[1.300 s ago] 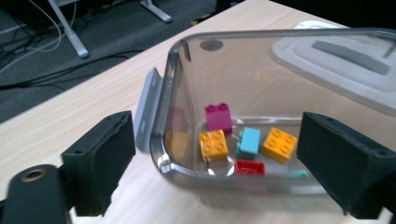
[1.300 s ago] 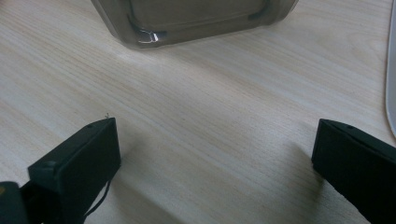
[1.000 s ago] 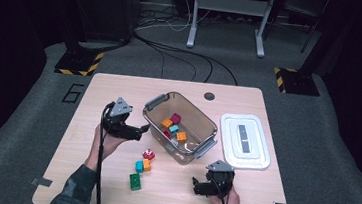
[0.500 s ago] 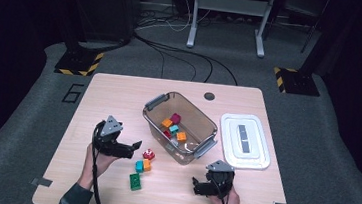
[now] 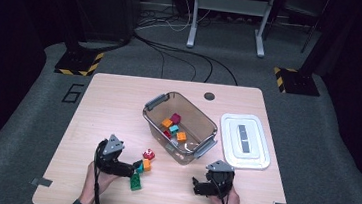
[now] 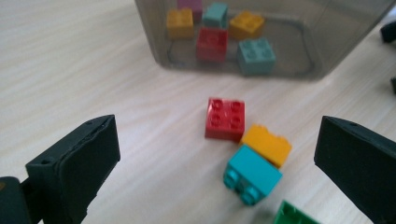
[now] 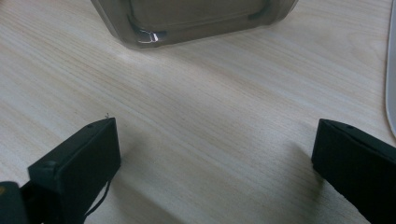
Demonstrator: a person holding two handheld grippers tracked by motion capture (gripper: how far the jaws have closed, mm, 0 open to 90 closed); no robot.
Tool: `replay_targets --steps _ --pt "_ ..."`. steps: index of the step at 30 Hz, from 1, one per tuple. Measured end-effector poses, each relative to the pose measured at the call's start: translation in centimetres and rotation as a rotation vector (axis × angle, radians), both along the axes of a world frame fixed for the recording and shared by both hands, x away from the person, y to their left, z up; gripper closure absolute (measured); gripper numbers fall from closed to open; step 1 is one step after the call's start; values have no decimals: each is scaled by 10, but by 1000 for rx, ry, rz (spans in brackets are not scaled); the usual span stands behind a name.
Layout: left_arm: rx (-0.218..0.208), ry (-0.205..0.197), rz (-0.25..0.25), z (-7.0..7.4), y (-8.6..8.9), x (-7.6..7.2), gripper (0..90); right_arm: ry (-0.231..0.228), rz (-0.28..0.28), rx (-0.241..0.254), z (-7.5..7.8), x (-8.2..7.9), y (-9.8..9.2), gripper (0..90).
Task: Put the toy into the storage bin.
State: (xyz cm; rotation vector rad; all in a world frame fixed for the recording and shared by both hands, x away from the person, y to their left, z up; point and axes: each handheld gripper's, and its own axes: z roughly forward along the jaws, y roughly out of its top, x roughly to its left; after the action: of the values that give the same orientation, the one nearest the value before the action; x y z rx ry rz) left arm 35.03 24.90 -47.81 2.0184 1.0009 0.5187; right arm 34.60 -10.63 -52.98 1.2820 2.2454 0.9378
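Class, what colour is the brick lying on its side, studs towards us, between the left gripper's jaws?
Teal brick; the left gripper view shows it best.

From my feed I see a light wood-grain desk (image 5: 119,101) with a round dark grommet hole (image 5: 209,95) near its far edge, standing on grey carpet (image 5: 27,117) marked with a dark "6" (image 5: 72,93). Beyond it the room goes dark. Black cables (image 5: 173,56) snake across the floor toward a grey metal frame (image 5: 227,16). Two yellow-and-black striped bases (image 5: 77,63) sit left and right of the far side
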Motion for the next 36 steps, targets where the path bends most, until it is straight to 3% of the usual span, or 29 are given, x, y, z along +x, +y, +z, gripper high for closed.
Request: replay_targets --steps 9,13,16,21,24,26,28,33,36 --pt "-33 65 -1 -30 -4 -23 0 0 0 0 0 0 0 2" --pt "-34 68 16 -35 -5 -32 0 1 0 1 0 0 0 2" --pt "-20 67 19 -39 -8 -39 0 1 -1 2 0 0 0 2" --pt "41 64 29 -47 -12 -44 0 1 0 1 0 0 0 2" --pt "34 81 51 -50 -5 -41 4 1 0 1 0 0 0 2" --pt "41 77 77 -49 0 -39 28 -4 3 1 0 1 0 2" --pt "21 91 97 -50 3 -36 64 -3 3 1 0 1 0 2" --pt "40 91 101 -50 3 -34 153 1 -1 2 0 0 0 2" --pt "36 74 116 -50 4 -35 270 0 -11 6 0 0 1 2"
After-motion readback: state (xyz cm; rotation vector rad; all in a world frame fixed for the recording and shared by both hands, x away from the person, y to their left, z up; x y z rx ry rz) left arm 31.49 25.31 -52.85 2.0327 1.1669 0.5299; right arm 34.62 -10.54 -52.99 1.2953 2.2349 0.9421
